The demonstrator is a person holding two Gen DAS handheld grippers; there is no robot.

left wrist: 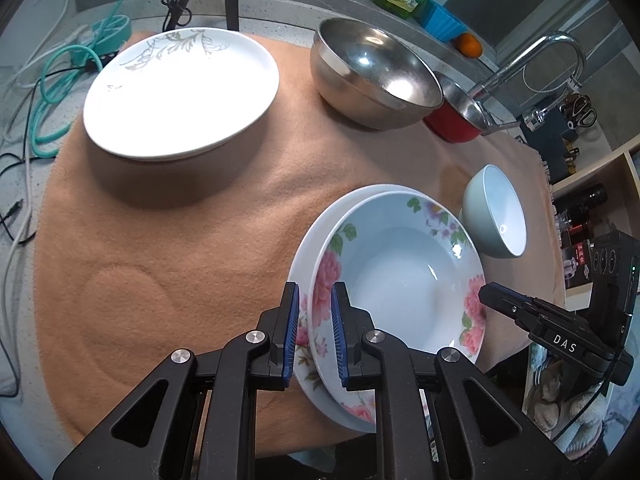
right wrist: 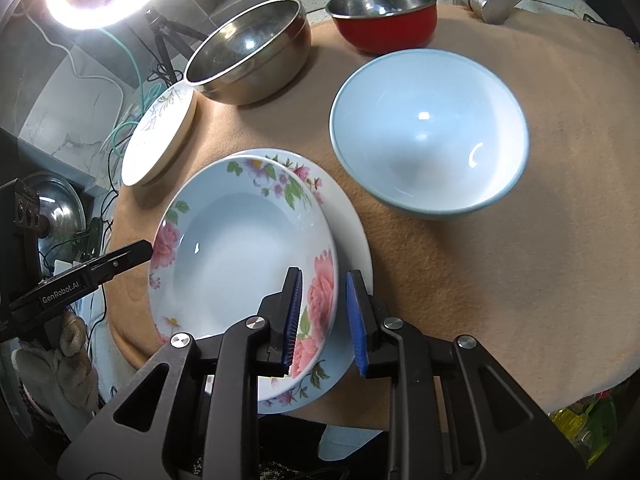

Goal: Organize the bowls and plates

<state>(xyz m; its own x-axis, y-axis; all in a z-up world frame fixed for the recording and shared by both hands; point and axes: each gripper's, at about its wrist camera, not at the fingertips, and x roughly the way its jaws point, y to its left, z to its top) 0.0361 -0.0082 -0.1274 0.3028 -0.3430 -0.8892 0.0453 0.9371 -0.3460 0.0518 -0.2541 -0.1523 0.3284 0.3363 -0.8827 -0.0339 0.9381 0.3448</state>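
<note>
i see my left gripper [left wrist: 315, 328] clamped on the near-left rim of the floral deep plate [left wrist: 404, 276], its blue pads pinching the pink flower band, so from that claw the plate spreads away toward one and two o'clock. the deep plate sits on a flat floral plate [right wrist: 352, 224], whose rim shows around it. my right gripper [right wrist: 324, 320] straddles the opposite rim at the plates' four o'clock, jaws parted a little with a gap on the outer pad, not gripping. from the right claw, the pale blue bowl [right wrist: 428, 132] stands at one o'clock, apart from the plates. the steel bowl [left wrist: 372, 76] and red bowl [right wrist: 386, 20] sit at twelve. the white leaf-print plate [left wrist: 180, 92] lies at eleven o'clock from the left claw, all on the tan cloth [left wrist: 180, 240]
</note>
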